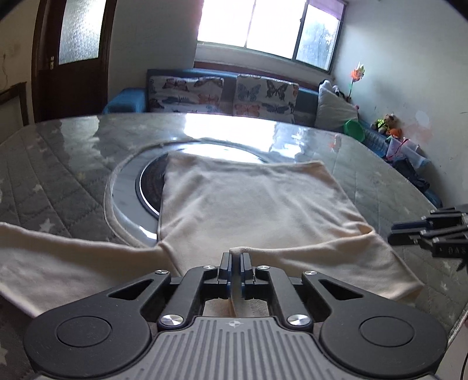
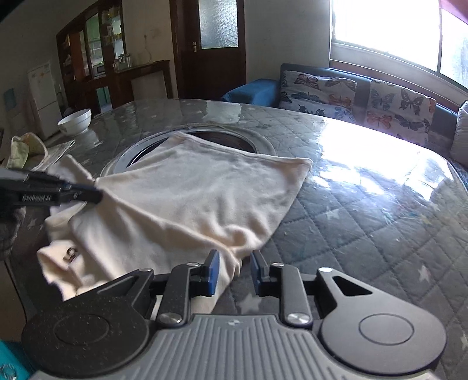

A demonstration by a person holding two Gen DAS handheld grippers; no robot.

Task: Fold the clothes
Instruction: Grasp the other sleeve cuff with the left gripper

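Garment (image 1: 251, 204): cream, spread at frame centre on the table (image 1: 73, 175).
Left gripper (image 1: 235, 263): jaws clamped on the garment's near edge.
Right gripper (image 2: 234, 273): jaws apart, straddling a garment corner, lower centre.

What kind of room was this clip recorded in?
Most likely a home living and dining room: a sofa with butterfly cushions under a window, a fridge and glass-fronted cabinet beyond, and a quilt-covered table where the cream garment lies.
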